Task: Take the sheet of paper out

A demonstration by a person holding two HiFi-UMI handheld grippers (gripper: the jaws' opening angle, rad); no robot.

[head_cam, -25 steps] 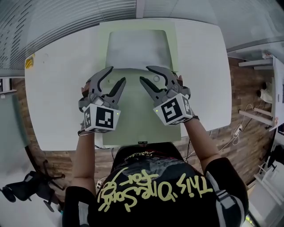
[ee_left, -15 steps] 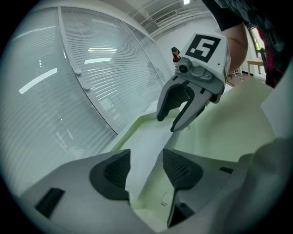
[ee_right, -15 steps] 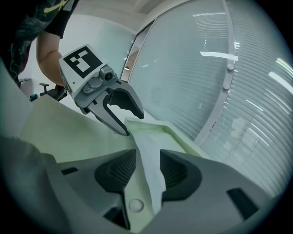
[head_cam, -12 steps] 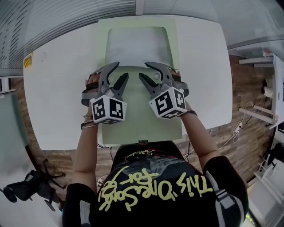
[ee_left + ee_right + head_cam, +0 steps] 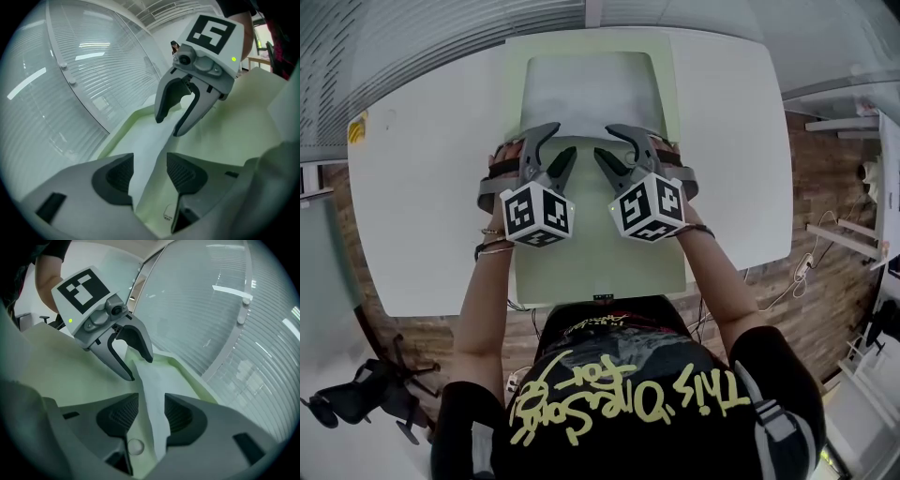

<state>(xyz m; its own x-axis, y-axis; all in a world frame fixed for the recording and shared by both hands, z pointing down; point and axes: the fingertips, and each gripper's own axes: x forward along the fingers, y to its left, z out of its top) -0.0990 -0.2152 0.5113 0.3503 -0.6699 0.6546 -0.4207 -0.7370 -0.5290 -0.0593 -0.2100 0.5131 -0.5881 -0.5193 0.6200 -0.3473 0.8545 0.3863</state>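
Note:
A pale green folder lies on the white table, and a white sheet of paper shows in its open far half. My left gripper and right gripper hover side by side over the line where the sheet meets the green cover. Both are open. In the left gripper view my left gripper frames the paper's edge, with the right gripper ahead. In the right gripper view my right gripper has just been opening; only the sheet below shows between the jaws, not touched.
A round snap button sits on the folder under the right gripper. Slatted blinds stand beyond the table's far edge. A black chair stands on the wood floor at lower left, and cables lie at the right.
Both grippers have moved away from the person and down toward the folder's opening, drawing closer together. The left gripper has rolled. The right jaws stand a little wider.

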